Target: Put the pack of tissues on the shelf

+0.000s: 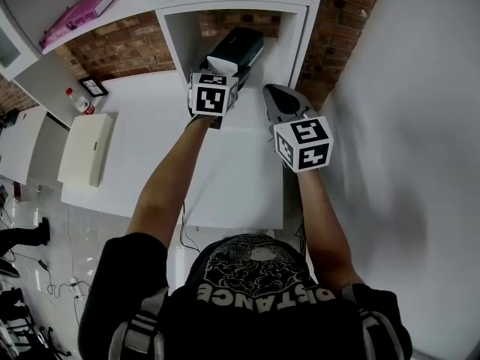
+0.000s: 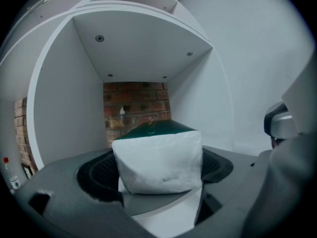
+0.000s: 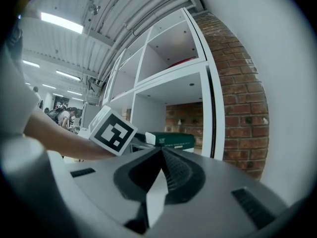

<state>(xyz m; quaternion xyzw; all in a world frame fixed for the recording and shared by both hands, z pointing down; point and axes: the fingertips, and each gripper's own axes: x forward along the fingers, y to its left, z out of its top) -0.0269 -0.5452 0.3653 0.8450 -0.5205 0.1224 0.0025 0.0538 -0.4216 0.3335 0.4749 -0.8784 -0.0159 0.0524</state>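
The pack of tissues [image 1: 234,47], dark green on top with a white end [image 2: 158,162], lies in the lower shelf cubby [image 1: 294,40] whose back is bare brick. My left gripper [image 1: 229,66] reaches into the cubby with its jaws wide on either side of the pack; dark pad [image 2: 94,175] shows beside the pack's edge, and the pads do not seem to press it. My right gripper [image 1: 276,92] hovers level just outside the cubby's right wall, jaws shut with nothing in them [image 3: 161,155]. From there the pack [image 3: 171,140] shows behind the left gripper's marker cube.
A white desk top [image 1: 150,133] runs left of the cubby, carrying a cream box [image 1: 84,148], a small bottle [image 1: 81,103] and a picture frame [image 1: 93,85]. A pink book [image 1: 82,10] lies on an upper shelf. A plain white wall [image 1: 405,126] stands at the right.
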